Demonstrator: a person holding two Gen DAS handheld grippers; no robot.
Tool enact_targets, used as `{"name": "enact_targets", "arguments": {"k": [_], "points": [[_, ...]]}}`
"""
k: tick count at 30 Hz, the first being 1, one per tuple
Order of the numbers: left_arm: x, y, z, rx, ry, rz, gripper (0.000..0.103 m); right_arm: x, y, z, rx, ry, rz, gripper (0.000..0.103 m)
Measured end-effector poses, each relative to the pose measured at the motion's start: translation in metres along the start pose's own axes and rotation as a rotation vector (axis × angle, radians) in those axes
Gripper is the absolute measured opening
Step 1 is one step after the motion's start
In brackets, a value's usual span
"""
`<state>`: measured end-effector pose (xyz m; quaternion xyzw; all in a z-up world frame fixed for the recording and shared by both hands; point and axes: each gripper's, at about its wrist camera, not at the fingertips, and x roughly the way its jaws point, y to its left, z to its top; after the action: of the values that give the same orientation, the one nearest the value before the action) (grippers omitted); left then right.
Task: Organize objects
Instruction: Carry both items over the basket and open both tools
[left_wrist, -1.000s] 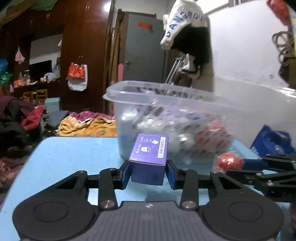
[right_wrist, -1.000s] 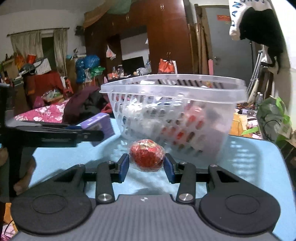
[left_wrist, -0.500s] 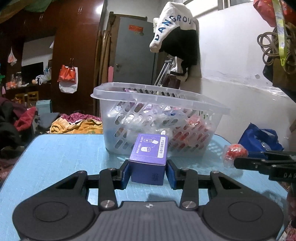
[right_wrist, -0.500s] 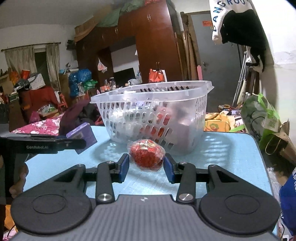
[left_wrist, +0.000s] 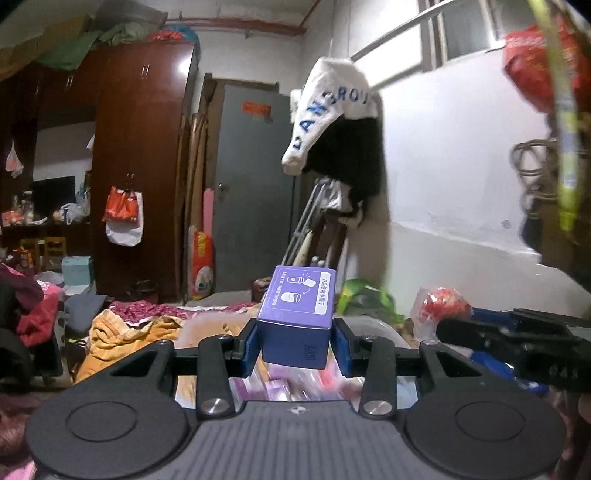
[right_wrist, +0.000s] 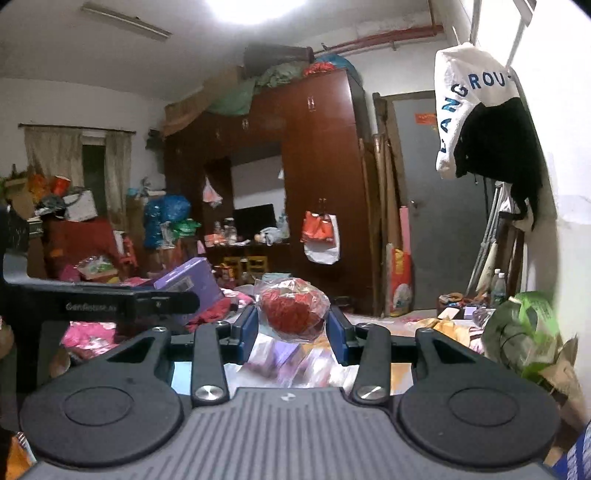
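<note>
Two hand-held grippers, each gripping an item above a blurred heap

The left hand-held gripper (left_wrist: 295, 341) clamps a purple box (left_wrist: 297, 317); the right hand-held gripper (right_wrist: 293, 326) pinches a red item wrapped in clear plastic (right_wrist: 293, 308). Below the box lie blurred purple and pink packets (left_wrist: 291, 386). Beyond the box stand a grey door (left_wrist: 251, 184), a dark wooden wardrobe (left_wrist: 140, 166) and a hanging white garment (left_wrist: 328, 114).
</note>
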<state>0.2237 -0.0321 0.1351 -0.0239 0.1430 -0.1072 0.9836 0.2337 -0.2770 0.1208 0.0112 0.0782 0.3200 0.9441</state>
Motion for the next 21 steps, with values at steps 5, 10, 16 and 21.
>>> {"name": "enact_targets", "arguments": {"k": [5,10,16,21], "points": [[0.061,0.012,-0.006,-0.030,0.138,0.036,0.086,0.052,-0.010,0.001,-0.042,0.095,-0.080,0.082],[0.054,0.012,-0.029,0.043,0.089,0.110,0.092,0.040,-0.014,-0.015,-0.063,0.093,-0.095,0.103],[0.036,0.006,-0.049,0.034,0.103,0.080,0.103,0.019,-0.001,-0.038,-0.101,0.145,-0.241,0.103],[0.033,-0.009,-0.052,0.113,0.100,0.242,0.103,0.008,0.018,-0.046,-0.131,0.189,-0.321,0.103]]}}
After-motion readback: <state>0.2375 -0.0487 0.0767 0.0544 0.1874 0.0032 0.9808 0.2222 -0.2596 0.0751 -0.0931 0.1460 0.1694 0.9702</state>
